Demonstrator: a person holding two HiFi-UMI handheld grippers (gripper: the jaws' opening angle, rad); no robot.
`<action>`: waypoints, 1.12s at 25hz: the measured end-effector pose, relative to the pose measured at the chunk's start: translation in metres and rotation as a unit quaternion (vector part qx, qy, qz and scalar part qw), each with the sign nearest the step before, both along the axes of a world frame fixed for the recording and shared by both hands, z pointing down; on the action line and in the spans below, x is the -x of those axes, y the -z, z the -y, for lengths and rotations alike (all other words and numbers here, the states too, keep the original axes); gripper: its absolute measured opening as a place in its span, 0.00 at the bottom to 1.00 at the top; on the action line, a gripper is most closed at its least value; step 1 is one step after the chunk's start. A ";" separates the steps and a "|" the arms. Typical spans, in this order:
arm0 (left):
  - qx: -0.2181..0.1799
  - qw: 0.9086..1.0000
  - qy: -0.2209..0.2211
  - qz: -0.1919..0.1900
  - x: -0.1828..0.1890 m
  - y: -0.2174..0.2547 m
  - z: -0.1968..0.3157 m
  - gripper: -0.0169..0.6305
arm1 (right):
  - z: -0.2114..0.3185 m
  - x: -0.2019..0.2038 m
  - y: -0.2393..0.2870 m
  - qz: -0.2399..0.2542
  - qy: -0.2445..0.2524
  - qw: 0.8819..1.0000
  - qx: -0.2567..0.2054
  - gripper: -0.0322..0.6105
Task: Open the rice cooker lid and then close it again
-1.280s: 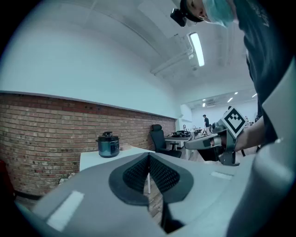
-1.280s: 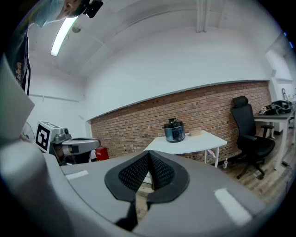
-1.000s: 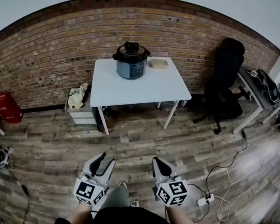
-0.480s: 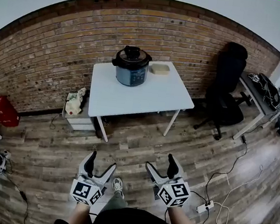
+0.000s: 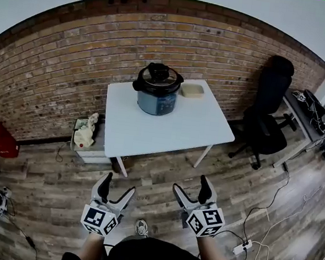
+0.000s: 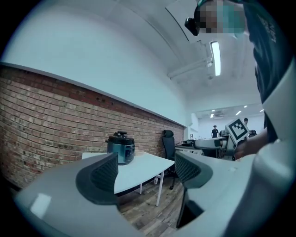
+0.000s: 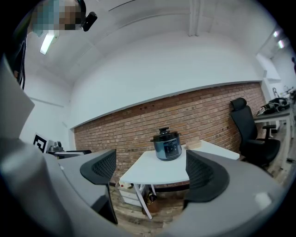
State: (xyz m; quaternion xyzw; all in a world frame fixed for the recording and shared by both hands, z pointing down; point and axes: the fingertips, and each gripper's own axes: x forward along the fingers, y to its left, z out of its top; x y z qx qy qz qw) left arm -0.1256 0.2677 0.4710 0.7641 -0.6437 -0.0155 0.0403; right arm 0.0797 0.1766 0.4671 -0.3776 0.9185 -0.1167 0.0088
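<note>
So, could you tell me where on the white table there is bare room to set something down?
The whole front half of the white table is bare, from the rice cooker forward to the near edge. A narrower bare strip runs along the left edge beside the cooker. The back right is crowded: the beige tray sits close beside the cooker.

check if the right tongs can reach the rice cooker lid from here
Probably not yet: the right tongs, jaws just opened and empty, hang over the floor well short of the table. Nothing blocks the way to the lid, so stepping closer should do.
</note>
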 end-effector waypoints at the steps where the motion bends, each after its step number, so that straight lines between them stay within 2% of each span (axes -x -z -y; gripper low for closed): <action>1: 0.001 1.000 -0.005 0.000 0.008 0.001 0.008 0.59 | 0.007 0.006 0.001 0.002 -0.005 1.000 0.001 0.77; 7: 0.000 0.999 -0.035 -0.002 0.042 0.005 0.052 0.58 | 0.039 0.035 0.008 -0.004 -0.024 1.000 0.002 0.77; 15: 0.006 0.999 -0.048 -0.010 0.057 0.000 0.092 0.58 | 0.072 0.045 0.007 -0.007 -0.029 0.999 0.011 0.77; 22: 0.007 0.999 -0.045 0.004 0.063 0.004 0.142 0.58 | 0.123 0.050 0.002 0.005 -0.011 1.000 0.015 0.77; 28: -0.002 0.999 -0.032 0.019 0.063 0.016 0.207 0.58 | 0.180 0.053 0.006 0.014 0.015 1.000 0.014 0.77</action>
